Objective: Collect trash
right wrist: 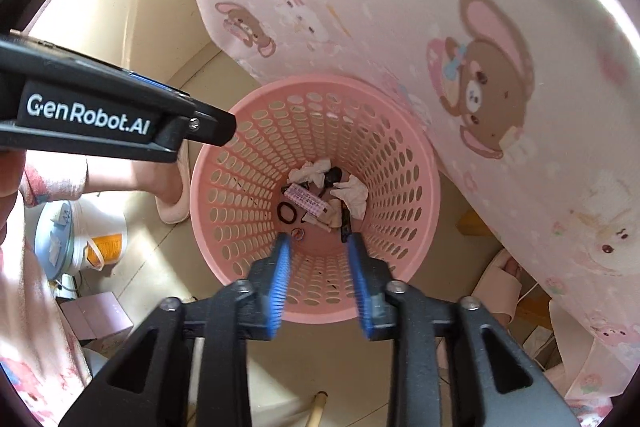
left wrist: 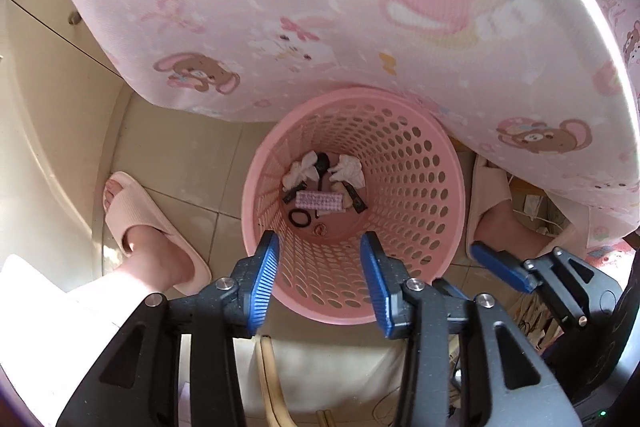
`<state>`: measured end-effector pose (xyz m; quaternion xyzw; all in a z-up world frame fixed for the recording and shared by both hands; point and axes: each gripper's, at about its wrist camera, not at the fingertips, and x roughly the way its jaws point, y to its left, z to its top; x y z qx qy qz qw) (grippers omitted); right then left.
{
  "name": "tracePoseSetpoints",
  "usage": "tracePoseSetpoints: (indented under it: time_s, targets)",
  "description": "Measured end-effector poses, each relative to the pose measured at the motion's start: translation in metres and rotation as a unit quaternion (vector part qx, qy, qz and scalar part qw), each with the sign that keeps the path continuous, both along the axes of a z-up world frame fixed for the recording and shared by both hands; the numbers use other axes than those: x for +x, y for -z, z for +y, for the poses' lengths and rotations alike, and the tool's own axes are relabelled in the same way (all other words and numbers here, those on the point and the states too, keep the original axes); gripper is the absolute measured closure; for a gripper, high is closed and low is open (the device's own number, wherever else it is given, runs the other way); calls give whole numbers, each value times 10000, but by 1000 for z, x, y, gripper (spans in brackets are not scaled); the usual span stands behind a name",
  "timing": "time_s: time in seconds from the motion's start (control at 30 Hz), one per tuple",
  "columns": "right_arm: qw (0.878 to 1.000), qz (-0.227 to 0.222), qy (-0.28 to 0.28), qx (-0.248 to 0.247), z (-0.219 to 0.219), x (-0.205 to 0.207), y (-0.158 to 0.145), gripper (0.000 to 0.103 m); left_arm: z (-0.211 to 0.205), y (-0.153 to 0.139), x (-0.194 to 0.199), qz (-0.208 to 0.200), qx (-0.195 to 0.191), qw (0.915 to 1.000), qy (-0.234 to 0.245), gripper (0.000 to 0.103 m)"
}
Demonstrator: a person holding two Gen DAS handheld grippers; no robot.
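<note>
Pink perforated basket [left wrist: 408, 163] stands upright on the tiled floor [left wrist: 176, 163], mouth up, long axis vertical, so both cams look straight down into it. Its far rim sits under the edge of a pink cartoon-print sheet [left wrist: 280, 7] (sheet hides part of that rim).

Trash lies at the basket bottom: crumpled white tissues [left wrist: 347, 169], a lilac checked packet [left wrist: 320, 202] lying flat w/ long side across the basket, a black hair tie [left wrist: 299, 217] near the packet, some dark strips I can't id. Small reddish bit by the hair tie is too small to tell.

Left tongs [left wrist: 320, 259] hang over the basket's near rim, blue pads apart, nothing btwn them, touching nothing. Right tongs [right wrist: 319, 259] likewise over the near rim, pads apart & empty. Person's feet in pale slippers [left wrist: 136, 215] stand either side of the basket; the far one is half cut off by the sheet.
</note>
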<state>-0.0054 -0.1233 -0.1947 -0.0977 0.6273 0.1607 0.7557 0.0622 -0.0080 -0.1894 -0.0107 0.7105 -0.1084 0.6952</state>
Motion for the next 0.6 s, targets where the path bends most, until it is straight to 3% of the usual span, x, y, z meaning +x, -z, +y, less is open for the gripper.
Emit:
tracePoseSetpoints:
  time_s: [0.07, 0.17, 0.3, 0.47, 0.53, 0.6]
  targets:
    - [9999, -104, 56, 39, -2, 0, -6, 51, 2, -8, 1, -171, 57, 9998, 0, 57]
    - [9992, -309, 266, -17, -8, -1, -22, 51, 3, -24, 0, -518, 164, 9985, 27, 49]
    - [9953, -841, 456, 118, -17, -8, -63, 51, 6, -59, -4, -1283, 376, 9910, 64, 48]
    - [9825, -1674, 721, 391, -33, -19, -125, 45, 12, -117, -20, -2388, 406, 9702, 65, 36]
    - [9743, -1963, 931, 590, -46, -25, -149, 42, 15, -142, -32, -2797, 353, 9594, 4, 26]
    - [9643, -2264, 1167, 731, -58, -31, -171, 31, 19, -161, -43, -3170, 332, 9478, -105, 15]
